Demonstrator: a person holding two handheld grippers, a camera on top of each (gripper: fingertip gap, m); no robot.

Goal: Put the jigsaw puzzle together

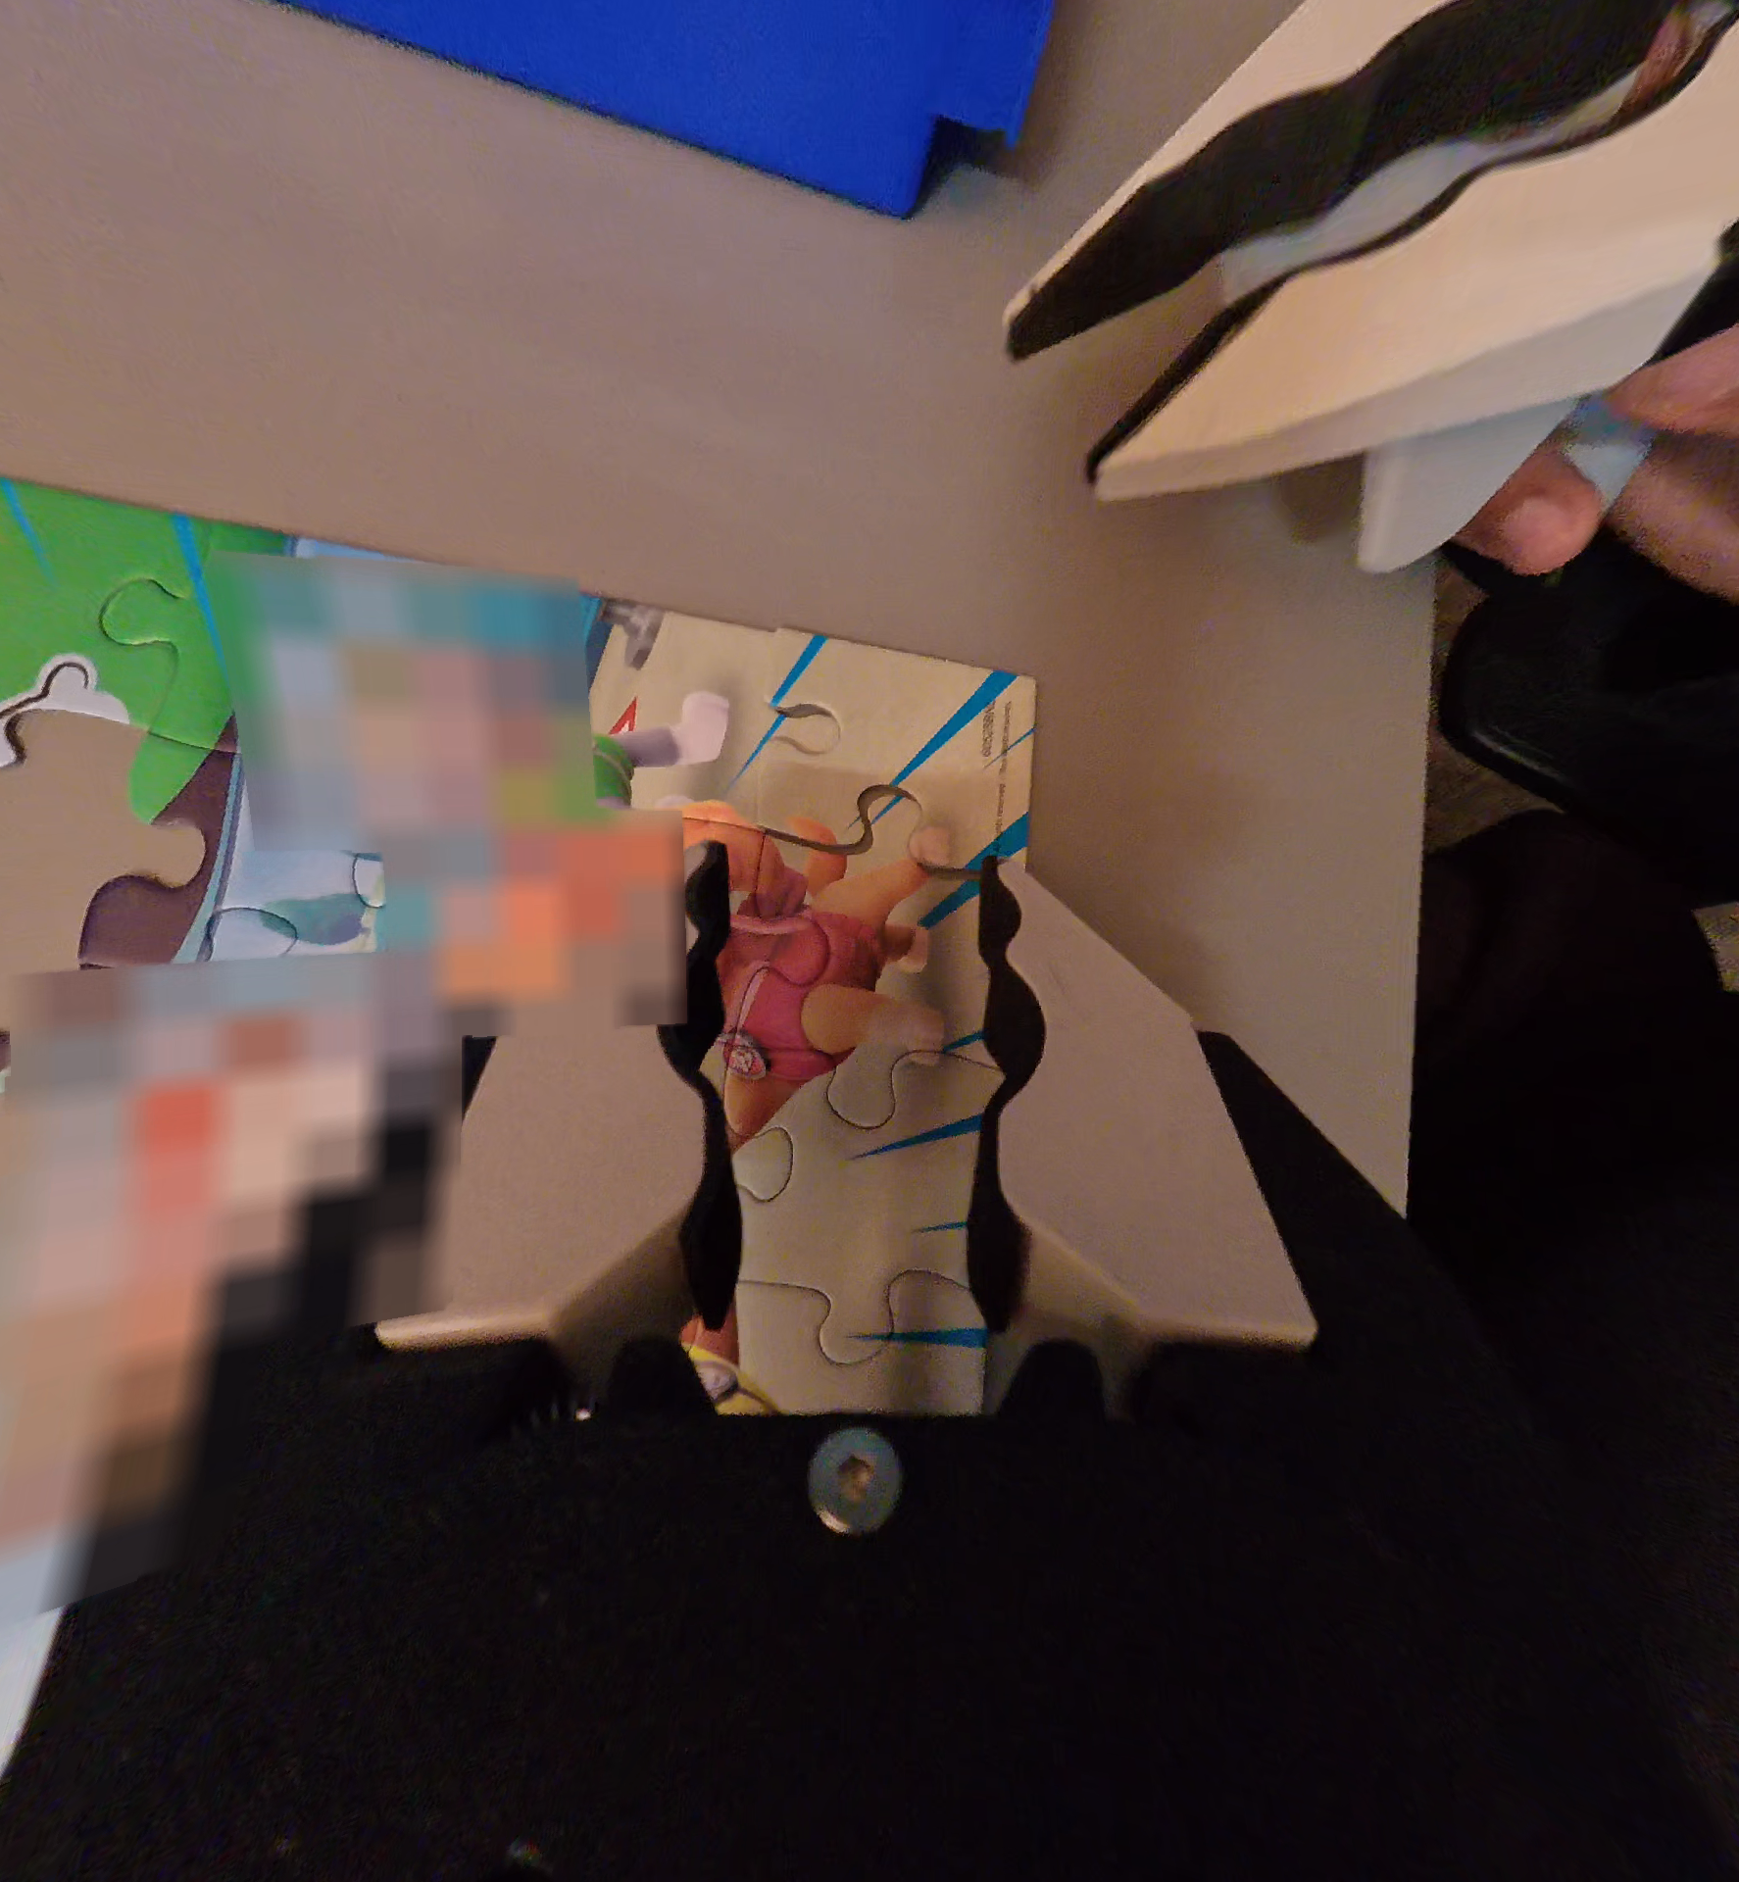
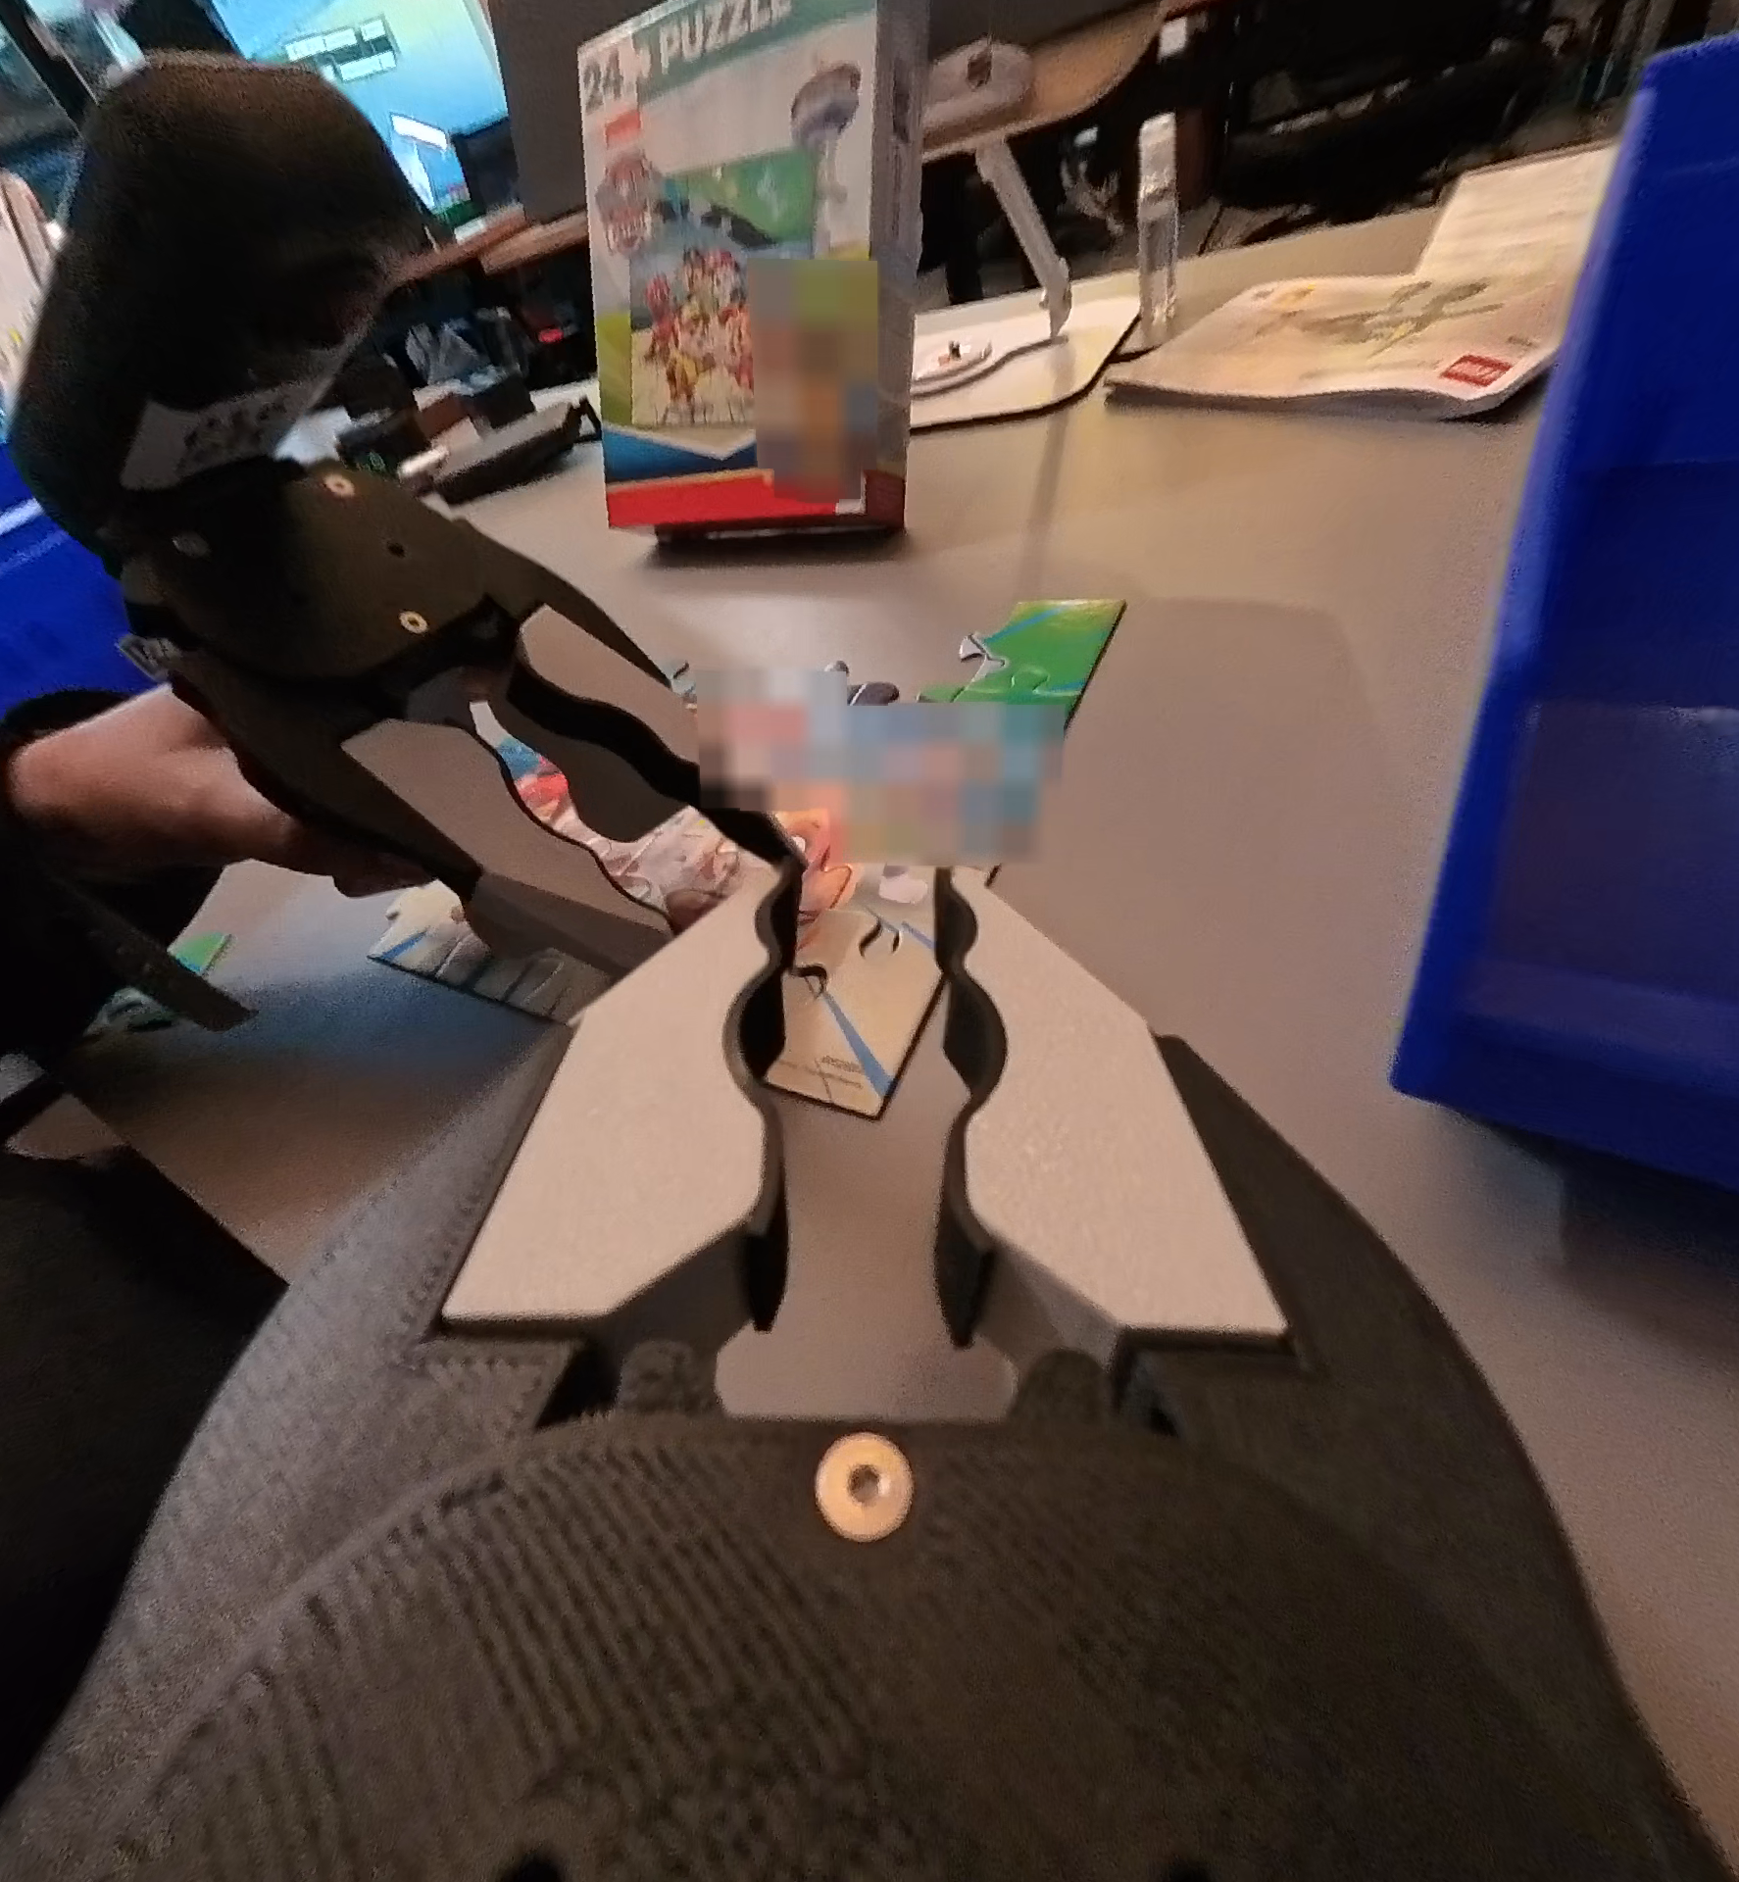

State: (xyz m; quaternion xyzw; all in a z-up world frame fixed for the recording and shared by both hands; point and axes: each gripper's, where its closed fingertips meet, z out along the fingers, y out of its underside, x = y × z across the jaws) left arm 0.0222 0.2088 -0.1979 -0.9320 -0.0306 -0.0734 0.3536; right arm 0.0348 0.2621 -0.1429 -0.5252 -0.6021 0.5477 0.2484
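Observation:
A partly assembled cartoon jigsaw puzzle (image 1: 896, 1171) lies flat on the grey table (image 1: 540, 356). My left gripper (image 1: 850, 871) is open just above its right part, and its fingers straddle a piece with a pink and orange figure (image 1: 794, 978) without clamping it. The seams by the corner piece (image 1: 906, 733) show thin dark gaps. My right gripper (image 2: 865, 886) is open and empty, just above that puzzle corner (image 2: 845, 1018). It also shows in the left wrist view (image 1: 1252, 255) at the top right. The left gripper (image 2: 723, 881) reaches down onto the puzzle from the left.
A blue bin (image 2: 1609, 713) stands close on the right and also shows in the left wrist view (image 1: 743, 81). The upright puzzle box (image 2: 743, 265) stands behind the puzzle. A booklet (image 2: 1354, 336) lies at the back right. The table edge (image 1: 1420, 917) runs just right of the puzzle. One gripper's finger ends stand about 8 cm off the other's. It is some 6 cm from my left tips to the partly assembled cartoon jigsaw puzzle (image 1: 896, 1171).

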